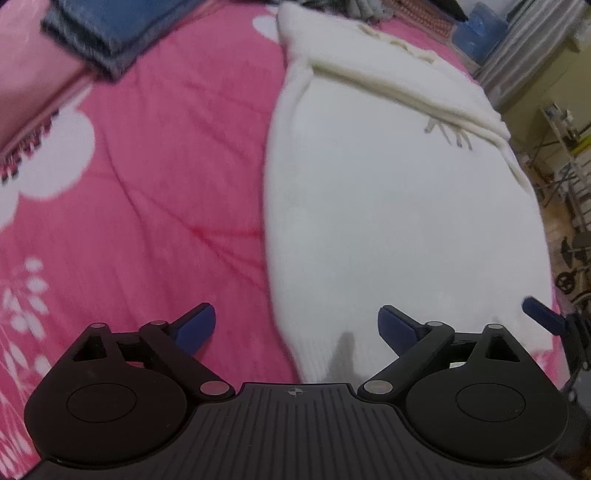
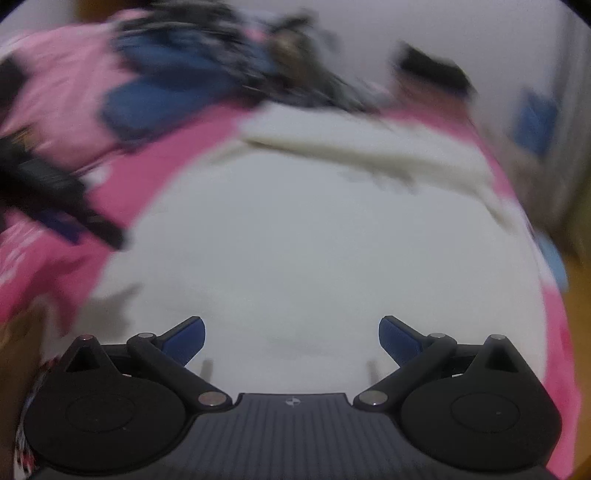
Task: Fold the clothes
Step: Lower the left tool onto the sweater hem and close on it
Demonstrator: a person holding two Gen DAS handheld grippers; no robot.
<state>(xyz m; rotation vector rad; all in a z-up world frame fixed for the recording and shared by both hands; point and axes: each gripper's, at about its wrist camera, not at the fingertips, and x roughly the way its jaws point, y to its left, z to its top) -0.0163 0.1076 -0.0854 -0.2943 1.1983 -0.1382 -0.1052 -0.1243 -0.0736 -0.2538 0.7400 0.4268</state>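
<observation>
White knit sweater [image 1: 388,221] flat on pink bedspread [image 1: 166,166], sleeve folded across; left gripper [image 1: 295,326] and right gripper [image 2: 291,338] wide apart, empty.

Bedroom — pink floral bedspread [image 1: 147,166]

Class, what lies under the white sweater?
The white sweater lies on a pink floral bedcover, visible around it. Whatever sits directly beneath the sweater is covered.

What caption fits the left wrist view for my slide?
Left gripper hovers open over the near edge of a white knit garment spread on a pink floral bedspread, folded jeans beyond.
</observation>
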